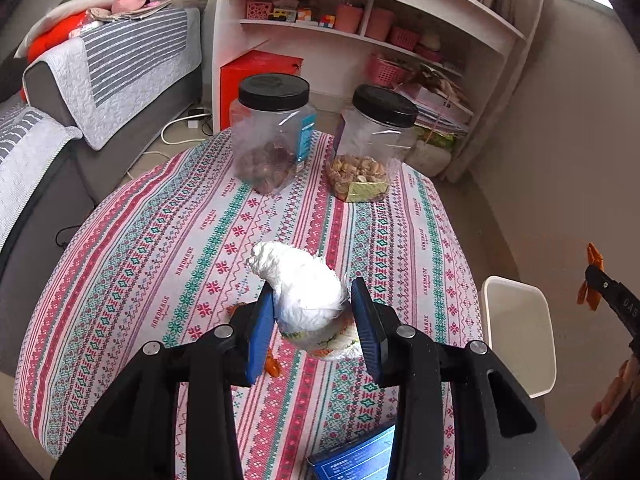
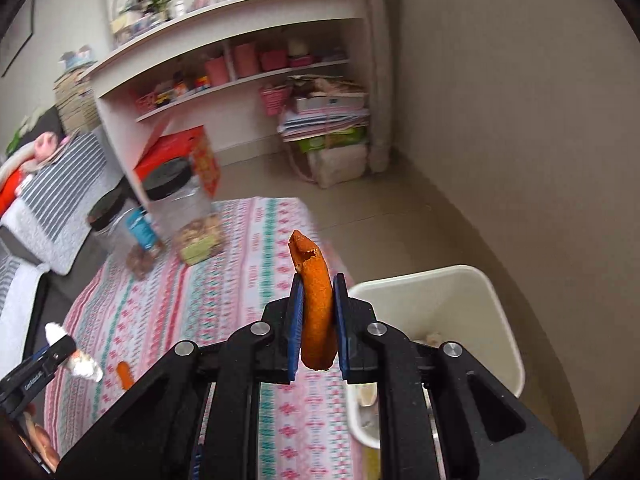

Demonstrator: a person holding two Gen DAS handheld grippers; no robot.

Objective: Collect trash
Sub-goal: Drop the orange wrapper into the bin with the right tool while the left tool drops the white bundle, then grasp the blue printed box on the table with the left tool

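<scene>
Sofa point(image 1: 80, 92): far left, beside the desk, draped in grey striped covers.
Desk point(image 1: 140, 240): covered by a patterned cloth in pink and green stripes.
Jars point(image 1: 274, 132): two clear ones with black lids at the far edge of the desk, the second point(image 1: 370, 144) just to the right, both partly filled with snacks.
Left hand-held gripper point(image 1: 314, 320): pinching a wad of white paper point(image 1: 304, 284) between its blue pads, above the desk.
Loose peel point(image 1: 272, 366): a small orange scrap lying on the cloth just below the left pad.
Bin point(image 1: 516, 328): white, standing on the floor (just off the desk's right edge).
Right hand-held gripper point(image 2: 316, 328): pressed together on a curved strip of orange peel point(image 2: 314, 300), held near the bin's rim.
</scene>
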